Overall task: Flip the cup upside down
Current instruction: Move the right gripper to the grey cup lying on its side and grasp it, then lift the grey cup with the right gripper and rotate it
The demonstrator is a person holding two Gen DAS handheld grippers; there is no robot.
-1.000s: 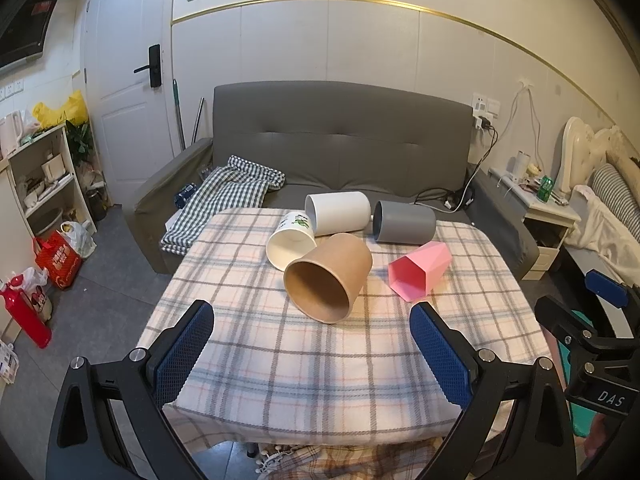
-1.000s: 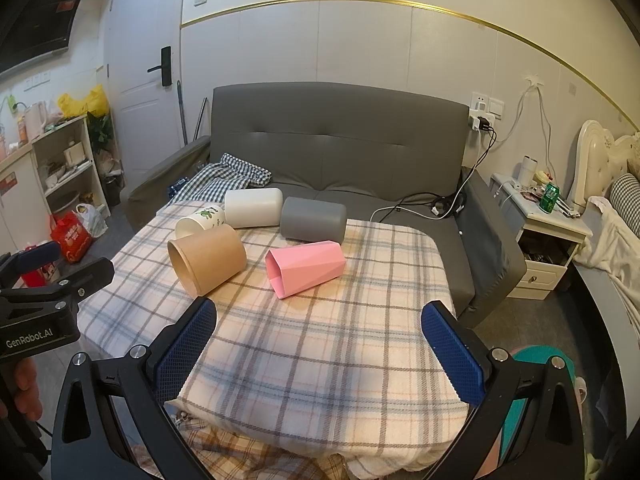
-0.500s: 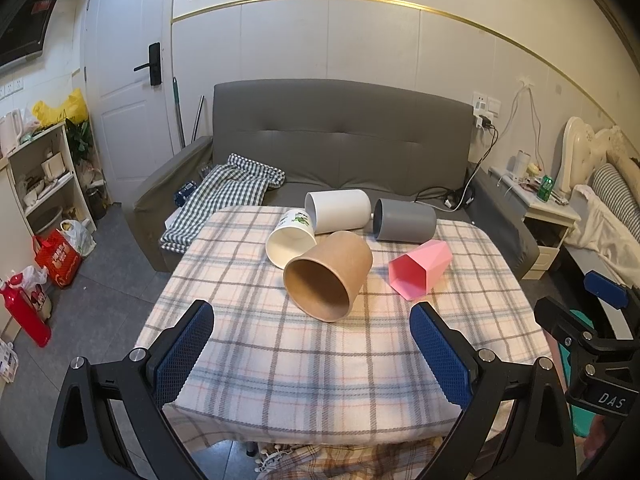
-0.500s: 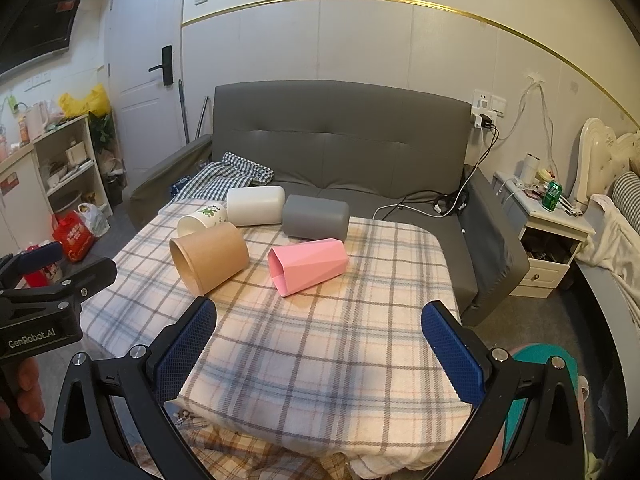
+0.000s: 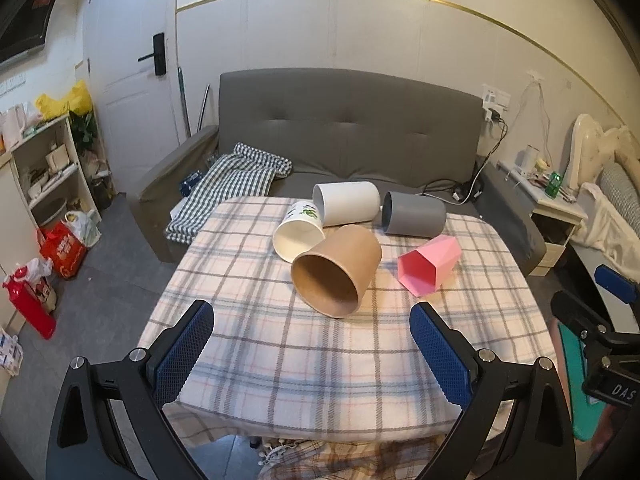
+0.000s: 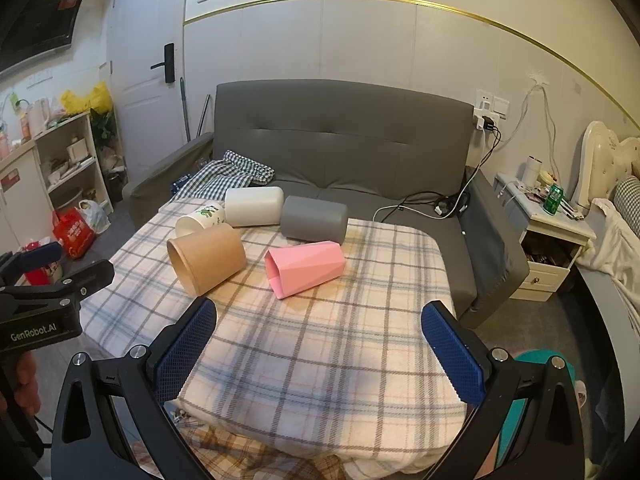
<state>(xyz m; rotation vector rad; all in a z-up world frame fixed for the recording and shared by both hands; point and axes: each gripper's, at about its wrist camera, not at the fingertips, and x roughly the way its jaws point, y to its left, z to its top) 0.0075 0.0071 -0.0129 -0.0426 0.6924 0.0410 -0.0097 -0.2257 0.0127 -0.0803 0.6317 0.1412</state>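
Currently five cups lie on their sides on the plaid-covered table [image 5: 280,360], none upright, none inverted. In the left wrist view the brown paper cup [image 5: 336,270] sits nearest, mouth toward 7 o'clock, roughly at the picture's centre. Touching it at 11 o'clock is the white printed paper cup [image 5: 299,232], mouth also facing the camera. Behind that, the plain white cup [image 5: 346,203] lies sideways, with the grey cup [image 5: 414,214] just beside it at 3 o'clock; whether those two touch is unclear. The pink faceted cup [image 5: 430,266] lies at 3 o'clock from the brown one, apart from it, open end toward 7 o'clock.

Left gripper [image 5: 312,354]: blue pads spread wide, nothing between them, hovering over the near table edge, well short of the cups. Right gripper [image 6: 318,356]: fingers likewise wide apart and empty, low over the near part of the cloth. From the right wrist view the pink faceted cup [image 6: 305,268] is the closest cup, straight ahead at 12 o'clock; brown paper cup [image 6: 206,258] at 10 o'clock, grey cup [image 6: 314,219] and plain white cup [image 6: 254,206] behind.

Grey sofa [image 5: 348,136] stands behind the table at 12 o'clock, checked cloth [image 5: 236,184] draped on its left seat. Left gripper's body shows at 9 o'clock in the right view.
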